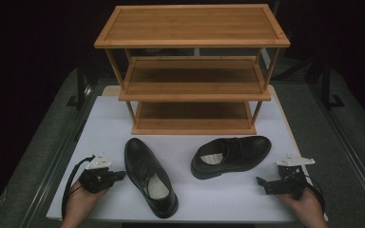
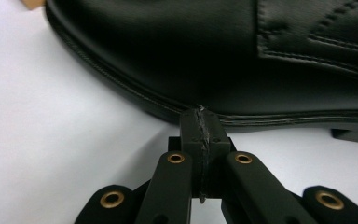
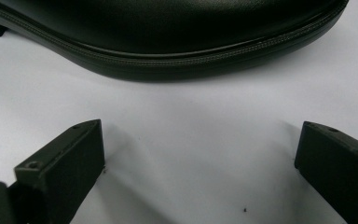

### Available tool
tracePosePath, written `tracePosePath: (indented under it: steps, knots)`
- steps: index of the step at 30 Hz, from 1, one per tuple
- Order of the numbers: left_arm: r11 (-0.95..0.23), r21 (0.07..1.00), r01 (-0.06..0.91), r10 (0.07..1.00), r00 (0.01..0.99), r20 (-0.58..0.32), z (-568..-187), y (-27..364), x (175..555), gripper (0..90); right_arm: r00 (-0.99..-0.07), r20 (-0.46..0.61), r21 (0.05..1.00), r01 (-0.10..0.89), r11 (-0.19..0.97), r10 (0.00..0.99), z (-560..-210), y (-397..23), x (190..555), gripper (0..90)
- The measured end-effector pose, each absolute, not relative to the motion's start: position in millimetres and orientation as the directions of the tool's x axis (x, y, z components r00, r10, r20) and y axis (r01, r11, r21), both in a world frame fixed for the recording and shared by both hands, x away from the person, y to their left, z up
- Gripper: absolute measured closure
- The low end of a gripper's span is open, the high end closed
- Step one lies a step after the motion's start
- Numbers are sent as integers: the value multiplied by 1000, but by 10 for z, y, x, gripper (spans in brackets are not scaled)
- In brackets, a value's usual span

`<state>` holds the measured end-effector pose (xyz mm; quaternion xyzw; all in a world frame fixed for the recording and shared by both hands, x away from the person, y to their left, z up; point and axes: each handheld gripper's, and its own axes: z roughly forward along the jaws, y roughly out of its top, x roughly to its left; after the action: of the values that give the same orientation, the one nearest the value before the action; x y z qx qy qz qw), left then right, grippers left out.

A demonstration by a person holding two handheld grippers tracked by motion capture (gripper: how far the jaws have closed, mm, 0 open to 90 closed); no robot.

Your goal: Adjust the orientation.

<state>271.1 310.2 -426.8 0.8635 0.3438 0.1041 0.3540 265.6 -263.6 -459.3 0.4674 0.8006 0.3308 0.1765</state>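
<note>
Two black leather dress shoes lie on the white tabletop [image 1: 100, 142]. The left shoe [image 1: 149, 179] has its toe pointing away and its heel toward the front edge. The right shoe [image 1: 230, 156] lies across, toe to the right. My left gripper [image 1: 121, 175] is just left of the left shoe. In the left gripper view it [image 2: 201, 116] is shut with nothing between its jaws, its tips right at the sole edge of that shoe [image 2: 214, 56]. My right gripper [image 1: 259, 181] is in front of and right of the right shoe. It [image 3: 199, 128] stands open, with the shoe's side [image 3: 168, 32] a little ahead.
A three-tier bamboo shoe rack [image 1: 192, 71] stands at the back of the table, all its shelves bare. The table's front edge lies close below both hands. Dark floor and metal rails flank the table.
</note>
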Motion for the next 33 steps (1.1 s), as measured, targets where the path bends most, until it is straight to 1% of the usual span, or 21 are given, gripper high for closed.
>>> tracePosePath:
  steps: [7, 19, 33]
  knots:
    - [-544, 664, 512, 650, 758, -52, -4302, 3034, 2724, 900, -501, 27, 695, 632, 344, 865, -4593, -2636, 2656, 11]
    - [-546, 665, 509, 649, 759, -49, -4307, 3010, 2753, 900, -501, 27, 695, 632, 344, 865, -4593, -2637, 2658, 11]
    - [-569, 668, 480, 622, 782, -32, -4309, 2781, 2999, 900, -502, 26, 695, 631, 345, 865, -4594, -2637, 2659, 11]
